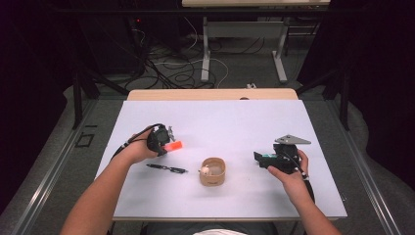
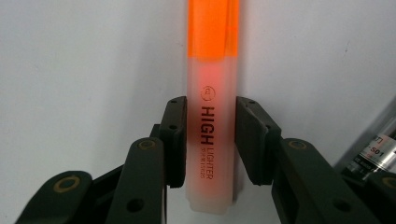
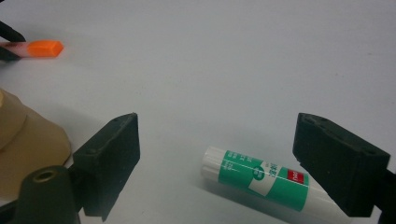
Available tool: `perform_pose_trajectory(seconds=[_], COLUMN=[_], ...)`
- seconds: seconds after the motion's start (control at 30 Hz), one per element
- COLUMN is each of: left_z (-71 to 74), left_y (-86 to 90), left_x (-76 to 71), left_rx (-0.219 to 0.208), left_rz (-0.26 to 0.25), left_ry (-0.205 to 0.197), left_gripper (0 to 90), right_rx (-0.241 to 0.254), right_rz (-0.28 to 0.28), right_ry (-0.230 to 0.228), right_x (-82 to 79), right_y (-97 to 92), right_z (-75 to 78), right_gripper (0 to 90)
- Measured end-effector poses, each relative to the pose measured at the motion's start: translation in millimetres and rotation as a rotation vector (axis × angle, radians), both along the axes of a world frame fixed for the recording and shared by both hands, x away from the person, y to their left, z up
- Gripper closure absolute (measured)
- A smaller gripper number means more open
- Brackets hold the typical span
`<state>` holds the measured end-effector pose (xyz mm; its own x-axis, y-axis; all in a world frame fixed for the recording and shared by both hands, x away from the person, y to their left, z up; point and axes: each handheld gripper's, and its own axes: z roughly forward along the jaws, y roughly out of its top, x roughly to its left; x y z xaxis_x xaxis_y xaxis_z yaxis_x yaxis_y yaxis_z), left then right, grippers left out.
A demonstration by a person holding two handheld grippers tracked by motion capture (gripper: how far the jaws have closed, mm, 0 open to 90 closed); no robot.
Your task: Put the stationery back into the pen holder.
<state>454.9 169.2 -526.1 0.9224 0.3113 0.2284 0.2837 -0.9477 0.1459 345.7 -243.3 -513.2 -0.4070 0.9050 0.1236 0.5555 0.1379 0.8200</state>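
Observation:
An orange highlighter with a frosted body lies on the white table. My left gripper is shut on its body, both pads against its sides. In the high view the left gripper is at the table's left, and the highlighter's orange cap sticks out to the right. A green and white glue stick lies flat between the jaws of my right gripper, close to the right-hand jaw and untouched. The right gripper stands open at the table's right, pointing left.
A tan round holder stands in the middle, near the front, between the two hands; the right gripper view has its side at the left edge. A black pen lies in front of the left hand. The far table half is bare.

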Motion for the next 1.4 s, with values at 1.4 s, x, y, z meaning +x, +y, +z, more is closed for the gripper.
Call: perform_pose_trajectory(seconds=[1.4], left_z=[27.3], left_y=[2.2], left_x=[-11.2], left_rx=[-0.322], left_rz=[0.284], left_ry=[-0.105], left_gripper=[66.1], right_rx=[0.004], right_rz=[0.025], right_ry=[-0.025], right_x=[0.1], right_y=[6.0], right_z=[3.8], right_gripper=[18.2])
